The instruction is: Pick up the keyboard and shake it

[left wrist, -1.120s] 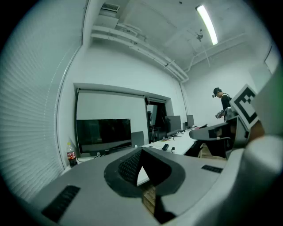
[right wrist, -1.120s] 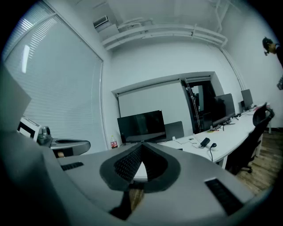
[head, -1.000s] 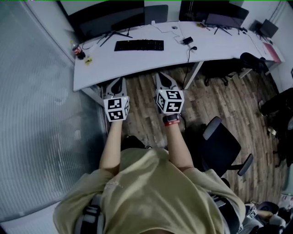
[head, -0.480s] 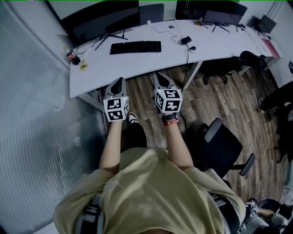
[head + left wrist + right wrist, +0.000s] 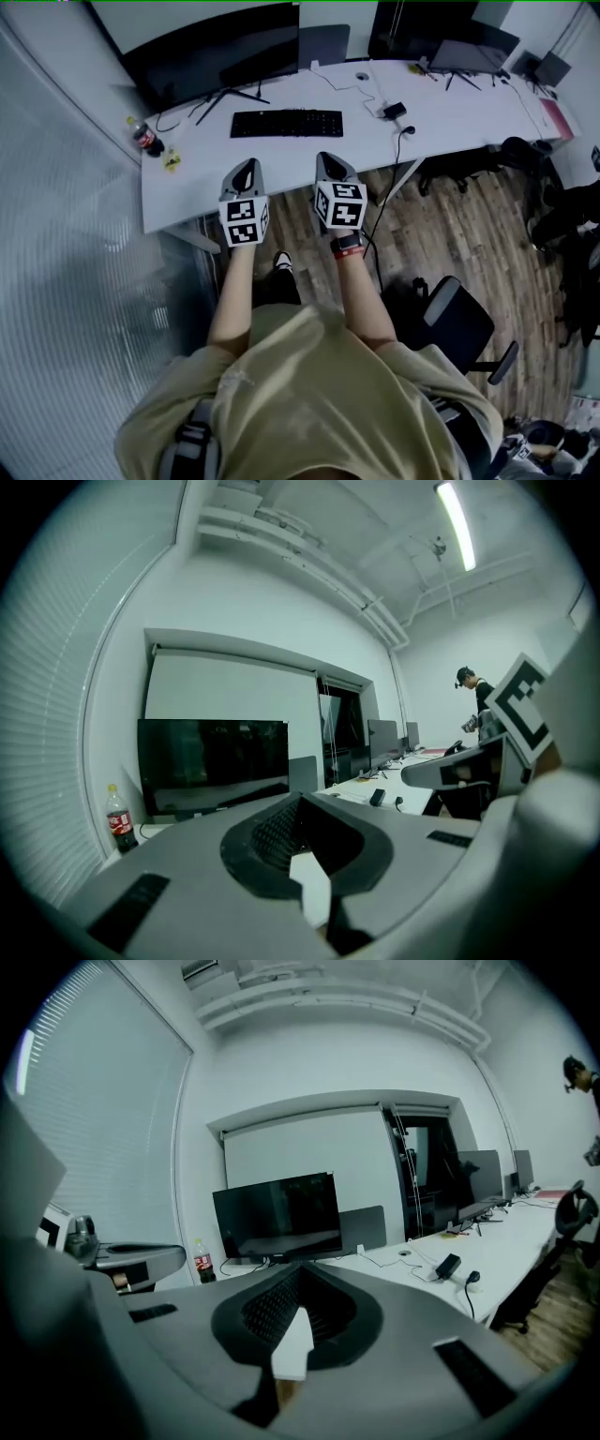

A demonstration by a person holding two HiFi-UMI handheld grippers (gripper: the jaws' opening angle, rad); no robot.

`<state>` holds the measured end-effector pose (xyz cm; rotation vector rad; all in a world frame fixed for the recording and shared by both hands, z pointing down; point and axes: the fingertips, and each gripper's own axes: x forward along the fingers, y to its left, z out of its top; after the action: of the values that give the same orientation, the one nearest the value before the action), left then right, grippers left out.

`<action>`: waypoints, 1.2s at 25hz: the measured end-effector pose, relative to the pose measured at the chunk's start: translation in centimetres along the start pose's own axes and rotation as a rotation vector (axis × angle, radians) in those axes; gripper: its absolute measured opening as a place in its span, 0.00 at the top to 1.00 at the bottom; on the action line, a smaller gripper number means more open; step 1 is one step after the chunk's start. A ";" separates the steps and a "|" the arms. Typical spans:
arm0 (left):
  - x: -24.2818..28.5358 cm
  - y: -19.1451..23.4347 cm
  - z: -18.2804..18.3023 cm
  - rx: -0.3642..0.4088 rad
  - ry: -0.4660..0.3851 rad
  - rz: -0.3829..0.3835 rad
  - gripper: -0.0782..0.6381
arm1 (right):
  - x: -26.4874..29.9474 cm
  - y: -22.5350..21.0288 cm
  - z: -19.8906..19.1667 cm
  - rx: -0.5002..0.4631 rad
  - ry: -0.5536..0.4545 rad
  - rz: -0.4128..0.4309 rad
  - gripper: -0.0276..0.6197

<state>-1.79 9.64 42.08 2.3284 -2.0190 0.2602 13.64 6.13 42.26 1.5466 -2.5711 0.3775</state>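
Note:
A black keyboard (image 5: 286, 123) lies flat on the long white desk (image 5: 183, 183), in front of a big dark monitor (image 5: 216, 52). Both grippers are held side by side over the desk's front edge, pointing at the keyboard and a short way from it. My left gripper (image 5: 247, 166) is shut and holds nothing. My right gripper (image 5: 324, 159) is also shut and empty. In the left gripper view the shut jaws (image 5: 300, 803) hide the keyboard. The right gripper view shows its shut jaws (image 5: 298, 1279) the same way, with the monitor (image 5: 277, 1218) beyond.
A cola bottle (image 5: 143, 139) stands at the desk's left end. A power adapter (image 5: 396, 110) with cables lies right of the keyboard. More monitors (image 5: 441, 33) stand further right. A black office chair (image 5: 459, 314) is on the wooden floor. A blind-covered wall (image 5: 66, 281) runs along the left.
The person has stepped up to the desk. Both shut grippers have gone forward from over the floor to over the desk's front edge, nearer the keyboard.

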 end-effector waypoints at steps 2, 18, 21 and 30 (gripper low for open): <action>2.5 1.2 0.8 -0.018 -0.006 -0.030 0.87 | 2.6 -0.1 1.1 -0.002 0.007 -0.007 0.92; 17.7 10.5 -0.2 -0.035 0.057 -0.129 0.86 | 19.2 -2.1 2.2 0.033 0.105 -0.021 0.92; 19.7 11.8 -1.0 -0.039 0.077 -0.138 0.86 | 21.3 -2.2 1.8 0.025 0.116 -0.025 0.92; 24.0 15.5 -4.0 -0.068 0.117 -0.162 0.86 | 26.8 -1.7 0.4 -0.028 0.154 -0.027 0.92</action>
<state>-14.22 -15.51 48.66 2.3589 -1.7477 0.3068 2.51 -17.53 48.15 1.4793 -2.4266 0.4374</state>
